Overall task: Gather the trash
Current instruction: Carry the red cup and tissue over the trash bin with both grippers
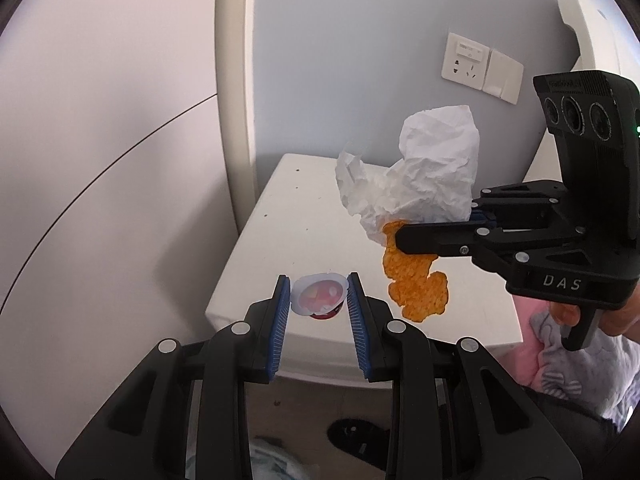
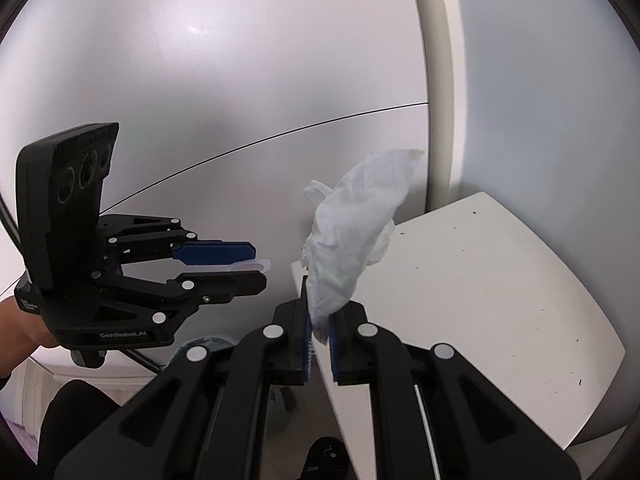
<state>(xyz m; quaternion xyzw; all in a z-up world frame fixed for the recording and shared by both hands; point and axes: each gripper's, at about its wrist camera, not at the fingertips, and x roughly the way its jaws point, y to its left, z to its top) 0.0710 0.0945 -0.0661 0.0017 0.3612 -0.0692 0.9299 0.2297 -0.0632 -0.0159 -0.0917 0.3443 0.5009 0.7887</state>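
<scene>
My left gripper (image 1: pixel 318 294) is shut on a small jelly cup (image 1: pixel 318 294) with a white foil lid and red base, held at the near edge of a white bedside table (image 1: pixel 296 216). My right gripper (image 2: pixel 319 320) is shut on a crumpled white tissue (image 2: pixel 352 232) and holds it above the table; in the left wrist view the tissue (image 1: pixel 420 168) hangs over an orange peel (image 1: pixel 416 284) lying on the table. In the right wrist view the left gripper (image 2: pixel 256 264) is at the left, with the cup's lid showing between its fingers.
A light grey wall with a socket and switch (image 1: pixel 480 66) stands behind the table. A curved white panel (image 1: pixel 100 140) fills the left. Pink and grey fabric (image 1: pixel 560 360) lies at the right. A dark shoe (image 1: pixel 356 438) is on the floor below.
</scene>
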